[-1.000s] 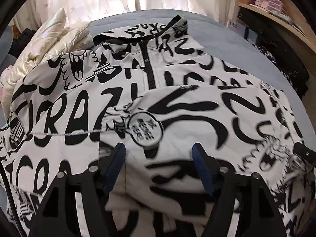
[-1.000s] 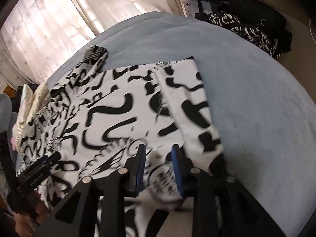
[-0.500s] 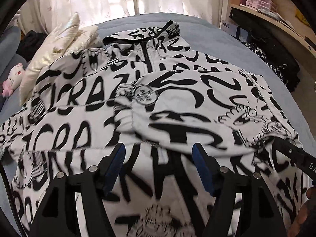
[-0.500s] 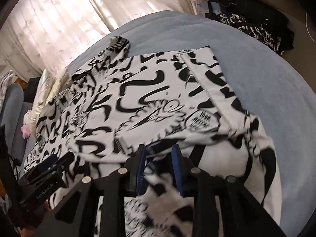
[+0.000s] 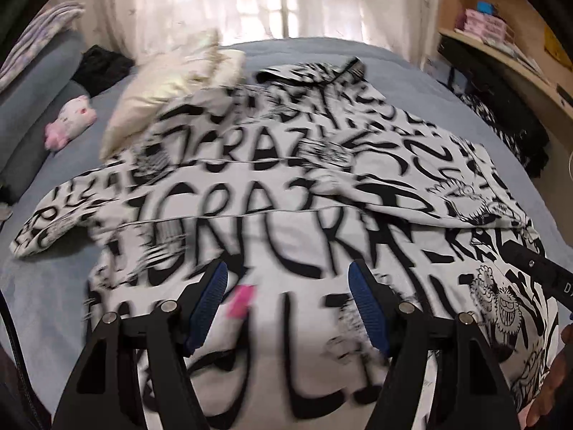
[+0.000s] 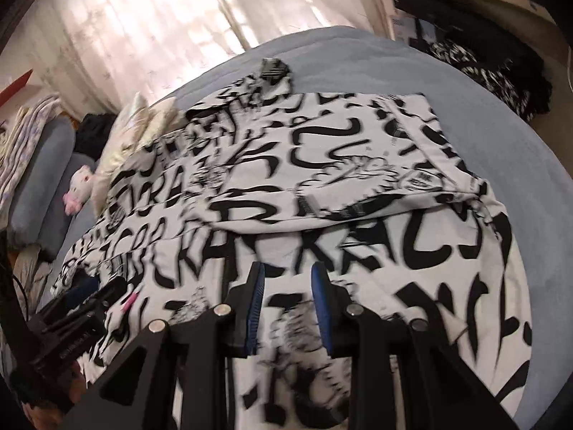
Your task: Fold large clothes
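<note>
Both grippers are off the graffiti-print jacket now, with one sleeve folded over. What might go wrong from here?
1. The folded sleeve lies loosely on the jacket, edges bunched; it may slip open during the next fold.
2. The other sleeve is spread out beside the cream puffer jacket; pulling it in might drag that along.
3. The left gripper and right gripper hold nothing, and the frames are blurred, so a hasty grab could pinch several layers.
</note>
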`<state>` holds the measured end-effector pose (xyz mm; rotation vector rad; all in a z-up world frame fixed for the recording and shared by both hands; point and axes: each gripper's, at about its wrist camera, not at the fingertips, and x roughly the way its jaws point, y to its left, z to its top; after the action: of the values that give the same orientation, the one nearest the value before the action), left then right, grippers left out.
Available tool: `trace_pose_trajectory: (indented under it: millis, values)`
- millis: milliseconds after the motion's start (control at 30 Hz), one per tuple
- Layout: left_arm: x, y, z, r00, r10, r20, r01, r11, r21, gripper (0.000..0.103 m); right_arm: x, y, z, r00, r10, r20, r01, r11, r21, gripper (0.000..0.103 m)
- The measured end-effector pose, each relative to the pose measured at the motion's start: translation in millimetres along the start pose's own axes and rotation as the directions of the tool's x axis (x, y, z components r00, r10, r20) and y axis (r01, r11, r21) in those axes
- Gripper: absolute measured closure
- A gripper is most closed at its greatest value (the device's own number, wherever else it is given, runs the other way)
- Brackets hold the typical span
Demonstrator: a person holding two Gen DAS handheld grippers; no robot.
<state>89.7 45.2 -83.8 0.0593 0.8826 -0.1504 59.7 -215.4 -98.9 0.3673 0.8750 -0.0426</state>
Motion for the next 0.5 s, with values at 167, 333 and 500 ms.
trace_pose_trajectory:
  millis: [167, 333, 500]
  values:
    - [-26, 61, -9, 0.999, 0.025, 0.035, -0.022, 0.996, -0.083, 0.030, -2, 46, -2, 1.000, 0.026, -0.004, -0.027, 0.996, -0.089, 0.076]
    - [-39, 142, -20, 0.996, 0.073, 0.050, -0.063, 0.982, -0.176, 0.028, 0, 96, -4, 0.999, 0.044, 0.005, -0.042, 0.978, -0.204, 0.076]
    - [-26, 234, -38, 0.998, 0.052, 0.021, -0.042, 0.939, -0.342, 0.025, 16, 148, -5, 0.998, 0.070, 0.006, -0.065, 0.950, -0.306, 0.076]
